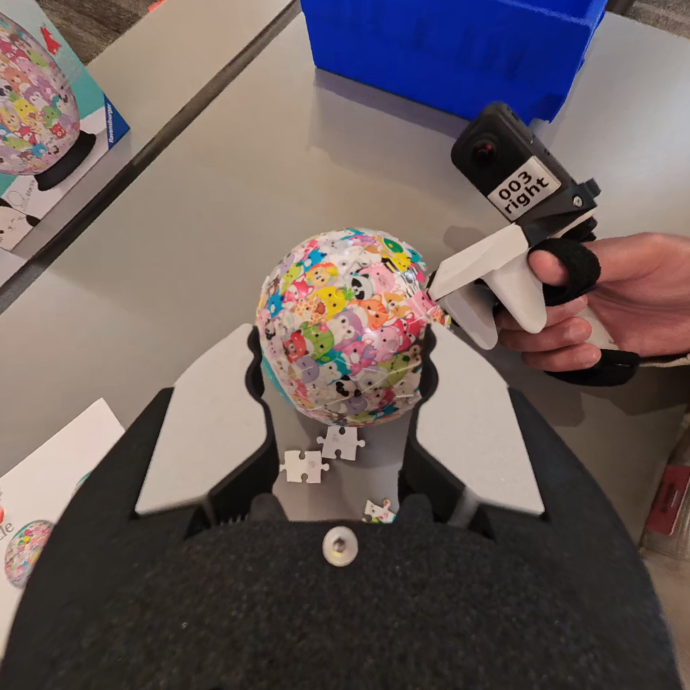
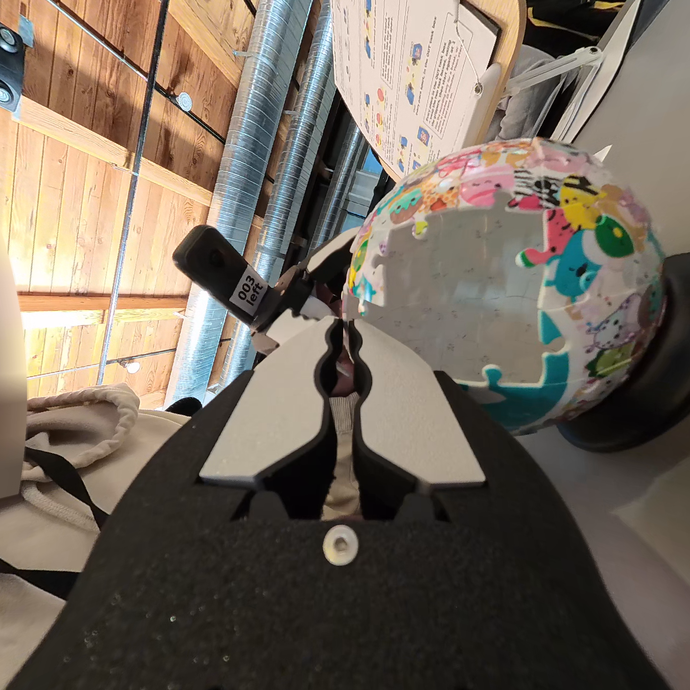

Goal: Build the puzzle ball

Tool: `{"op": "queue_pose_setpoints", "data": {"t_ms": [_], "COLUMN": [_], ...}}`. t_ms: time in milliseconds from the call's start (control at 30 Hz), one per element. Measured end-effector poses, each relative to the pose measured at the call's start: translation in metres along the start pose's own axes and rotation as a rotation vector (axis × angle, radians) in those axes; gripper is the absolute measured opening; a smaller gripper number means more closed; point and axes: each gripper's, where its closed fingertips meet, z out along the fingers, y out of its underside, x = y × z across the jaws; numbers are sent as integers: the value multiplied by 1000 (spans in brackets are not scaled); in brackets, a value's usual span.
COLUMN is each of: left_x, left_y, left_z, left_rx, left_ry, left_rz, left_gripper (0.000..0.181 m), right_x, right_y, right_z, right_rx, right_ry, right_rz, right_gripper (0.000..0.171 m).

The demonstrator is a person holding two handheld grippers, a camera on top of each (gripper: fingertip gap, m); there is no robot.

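Ball: the puzzle ball (image 1: 347,328) stood on the grey worktop (image 1: 209,209), almost whole and printed all over with bright cartoon animals; in the right wrist view a wide gap (image 2: 459,287) of missing pieces showed its pale inside, and it sat on a black stand (image 2: 634,373).
Left hand-held gripper: the left hand-held gripper (image 1: 341,341) was spread wide, one finger at each side of the ball and touching it – clasping the lower half.
Right hand-held gripper: the right hand-held gripper (image 1: 435,298) met the ball's upper right side with its tips; its fingers (image 2: 295,377) were pressed nearly together, a thin slit between them; whether a piece sat in the tips I cannot tell.
Hand: a hand (image 1: 612,310) gripped the right handle, a black strap over one finger.
Loose pieces: two pieces (image 1: 304,466) lay white side up just below the ball, between the left fingers; a third piece (image 1: 381,510) lay printed side up nearer the camera.
Surroundings: a blue bin (image 1: 448,52) stood at the far edge; the puzzle box (image 1: 44,123) lay far left; a printed sheet (image 1: 41,496) lay near left – partly hidden by the gripper.
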Motion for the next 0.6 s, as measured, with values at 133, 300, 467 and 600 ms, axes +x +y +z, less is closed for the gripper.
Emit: {"op": "queue_pose_setpoints", "data": {"t_ms": [133,300,467,600], "left_x": [-5,-5,-5,-5], "left_y": [-1,0,1,0], "left_z": [-2,-2,-2,-1], "left_rx": [0,-8,-8,-12], "left_ry": [-8,-10,-12,-12], "left_rz": [-7,-1,-5,-1], "left_gripper": [81,82,82,83], "right_x": [-1,-1,0,-1], "right_y": [-1,-2,-2,-2], "right_z": [0,0,0,0], "right_rx": [15,31,30,31], "right_ry": [-23,-46,-44,-45], "right_rz": [32,63,56,58], "right_gripper": [2,3,3,3]}}
